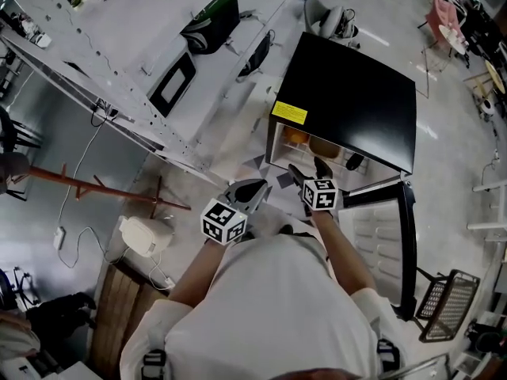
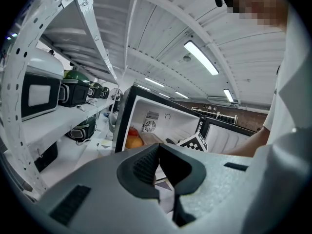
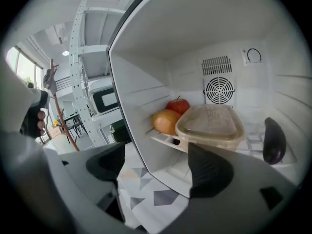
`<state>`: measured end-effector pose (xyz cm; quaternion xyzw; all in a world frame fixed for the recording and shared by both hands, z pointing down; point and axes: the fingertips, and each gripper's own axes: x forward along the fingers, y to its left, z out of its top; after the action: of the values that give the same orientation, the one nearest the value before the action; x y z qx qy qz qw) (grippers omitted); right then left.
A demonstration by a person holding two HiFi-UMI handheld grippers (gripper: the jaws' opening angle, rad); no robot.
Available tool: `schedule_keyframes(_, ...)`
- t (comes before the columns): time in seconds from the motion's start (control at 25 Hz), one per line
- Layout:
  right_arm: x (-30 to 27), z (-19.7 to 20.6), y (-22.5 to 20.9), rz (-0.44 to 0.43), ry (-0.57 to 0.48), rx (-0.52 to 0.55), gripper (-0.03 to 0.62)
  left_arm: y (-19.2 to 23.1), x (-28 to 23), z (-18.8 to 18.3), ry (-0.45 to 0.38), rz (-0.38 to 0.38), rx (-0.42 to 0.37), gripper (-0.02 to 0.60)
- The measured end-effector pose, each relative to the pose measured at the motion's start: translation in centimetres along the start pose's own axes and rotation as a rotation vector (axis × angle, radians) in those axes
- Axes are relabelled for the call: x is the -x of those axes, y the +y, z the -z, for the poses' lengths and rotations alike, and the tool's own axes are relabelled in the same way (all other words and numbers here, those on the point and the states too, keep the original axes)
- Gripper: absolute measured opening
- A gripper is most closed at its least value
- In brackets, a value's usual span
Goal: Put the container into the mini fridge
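The container point(image 3: 210, 123) is seen on the wire shelf point(image 3: 165, 139) inside the mini fridge point(image 3: 146, 57), just beside an orange fruit point(image 3: 165, 122) and a red fruit point(image 3: 179, 105), with a dark rounded thing point(image 3: 274, 140) lying further right. It is judged to be a light, fairly stiff plastic tub with a clear lid. The walls are likely smooth and a little slippery, and the lid may pop off if squeezed hard. A hold across the short sides, just under the rim, is judged safest.

The right gripper point(image 3: 158, 167) is held in front of the open fridge with its jaws wide apart, and nothing is caught between them. The left gripper point(image 2: 165, 165) is kept lower and further back, its jaws drawn close together with nothing held.

No brand or print can be made out on the container. A yellow label point(image 1: 290, 113) is fixed to the front corner of the fridge's black top, but its writing is too small to be read. A round fan grille point(image 3: 219, 90) is set in the back wall.
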<state>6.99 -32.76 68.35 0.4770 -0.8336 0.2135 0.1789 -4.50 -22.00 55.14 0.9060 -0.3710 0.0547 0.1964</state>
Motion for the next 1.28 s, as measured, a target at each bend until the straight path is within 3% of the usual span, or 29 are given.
schedule_keyframes(0.36, 2.6, -3.0, 1.4, 0.016, -0.086, 0.032, 0.398, 0.1, 0.3, -0.1, 0.011, 0.038, -0.008, 0.005)
schedule_keyframes(0.8, 11.0, -6.4, 4.2, 0.110, -0.260, 0.020, 0.248, -1.5, 1.6, 1.8, 0.043, 0.159, -0.018, 0.005)
schedule_keyframes(1.08, 16.2, -6.3, 5.6, 0.129, -0.266, 0.082, 0.113, -2.8, 1.9, 3.0, 0.058, 0.247, -0.021, 0.005)
schedule_keyframes(1.28, 19.4, -5.3, 6.5, 0.155, -0.275, 0.054, 0.064, -3.7, 2.2, 4.0, 0.074, 0.278, -0.013, 0.005)
